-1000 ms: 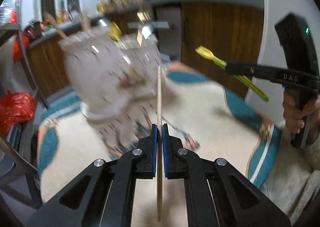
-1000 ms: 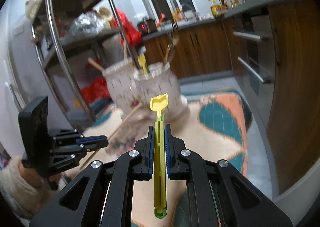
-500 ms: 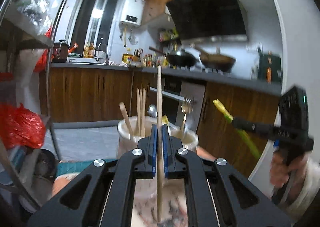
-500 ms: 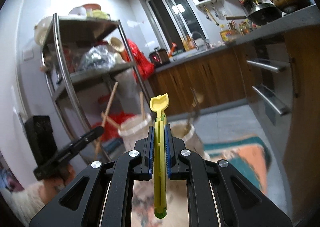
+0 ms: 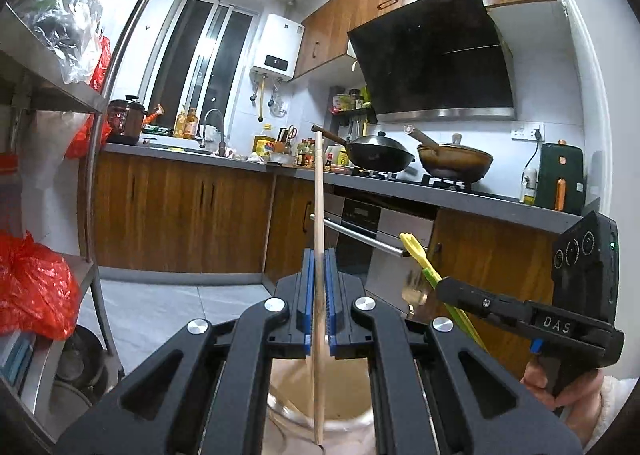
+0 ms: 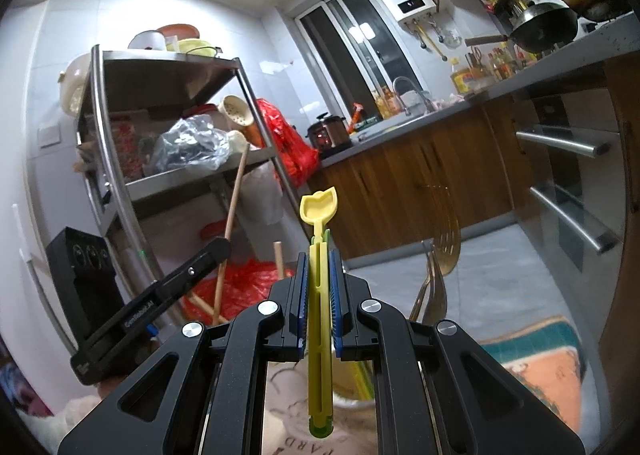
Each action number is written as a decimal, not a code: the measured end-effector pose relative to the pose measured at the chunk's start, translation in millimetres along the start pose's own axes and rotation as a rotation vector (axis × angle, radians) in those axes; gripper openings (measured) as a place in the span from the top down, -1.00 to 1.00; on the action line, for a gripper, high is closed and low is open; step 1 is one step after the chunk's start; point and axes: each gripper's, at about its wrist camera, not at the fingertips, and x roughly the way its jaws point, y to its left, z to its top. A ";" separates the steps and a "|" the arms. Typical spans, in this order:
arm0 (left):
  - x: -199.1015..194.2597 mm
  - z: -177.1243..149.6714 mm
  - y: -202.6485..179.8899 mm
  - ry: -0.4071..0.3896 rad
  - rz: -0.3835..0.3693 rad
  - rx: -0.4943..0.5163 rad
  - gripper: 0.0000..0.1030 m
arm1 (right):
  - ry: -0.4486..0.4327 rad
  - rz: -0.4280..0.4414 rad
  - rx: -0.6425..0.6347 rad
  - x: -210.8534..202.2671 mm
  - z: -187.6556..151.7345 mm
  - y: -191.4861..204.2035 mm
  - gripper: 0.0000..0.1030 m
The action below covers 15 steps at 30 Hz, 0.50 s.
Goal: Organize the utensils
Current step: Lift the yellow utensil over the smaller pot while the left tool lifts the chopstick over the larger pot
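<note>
The left gripper (image 5: 319,303) is squeezed shut on a wooden chopstick (image 5: 318,215). The stick stands almost straight up, long way up and down, with its top leaning a tiny bit to the left. Its bottom end hangs over the open mouth of a cream holder (image 5: 340,403) right under the gripper.

The right gripper (image 6: 319,307) is squeezed shut on a yellow plastic scoop (image 6: 319,295). The scoop points up too, with its little cup end on top and a green tip at the bottom. Below it sits a cream jar (image 6: 292,415) with letters that look like "ARD"; the rest is hidden. A gold fork (image 6: 434,287) sticks up beside the scoop.

The right gripper's side reads "DAS" (image 5: 557,325). The small print on the left gripper is too tiny to read.
</note>
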 end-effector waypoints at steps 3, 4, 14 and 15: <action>7.0 1.3 2.5 -0.007 -0.006 -0.006 0.90 | -0.001 0.001 0.008 9.2 1.0 -3.3 0.79; 9.6 2.3 2.6 -0.011 -0.011 -0.010 0.90 | -0.002 0.003 0.011 12.5 1.2 -4.5 0.79; 7.1 -7.7 -17.8 -0.081 -0.013 0.057 0.90 | 0.009 -0.005 0.010 33.9 -14.1 -12.0 0.79; 6.9 -7.4 -19.9 -0.083 -0.006 0.067 0.90 | 0.017 -0.008 0.008 34.8 -15.7 -12.1 0.79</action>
